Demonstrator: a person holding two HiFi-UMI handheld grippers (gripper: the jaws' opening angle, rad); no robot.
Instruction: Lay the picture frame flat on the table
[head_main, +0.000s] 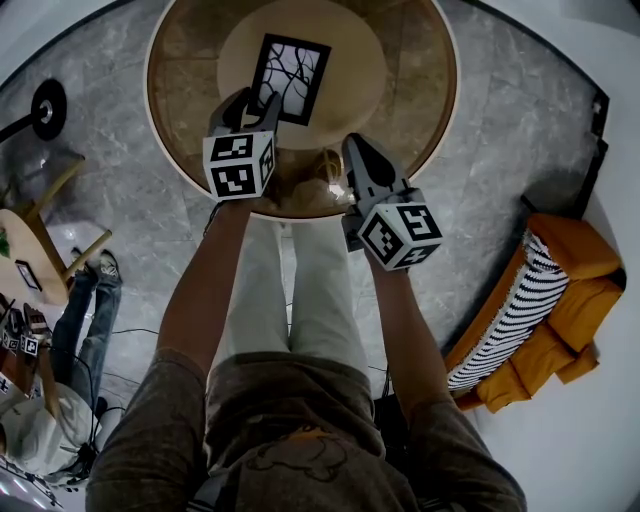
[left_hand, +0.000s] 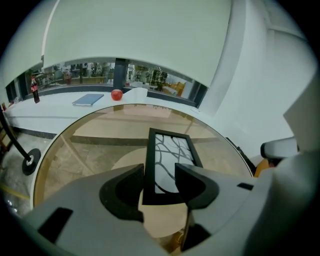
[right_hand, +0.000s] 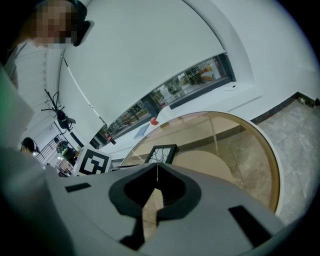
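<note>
Upper centre of the head view: black picture frame, apparently already flat on the round glass table, long axis pointing away from the person with a slight lean to the right. Just at its lower left corner, the left gripper, clearly the nearer of the two, jaws set apart. In the left gripper view, the near short end of the picture frame showing in the gap between those jaws, long sides stretching straight ahead; contact with either jaw impossible to judge. Lower and to the right, well clear of the picture frame, the right gripper, jaws pressed together on nothing. No brand or legible writing anywhere: only square black-and-white markers on the gripper cubes, and a far-off bottle with a label too small to read.
</note>
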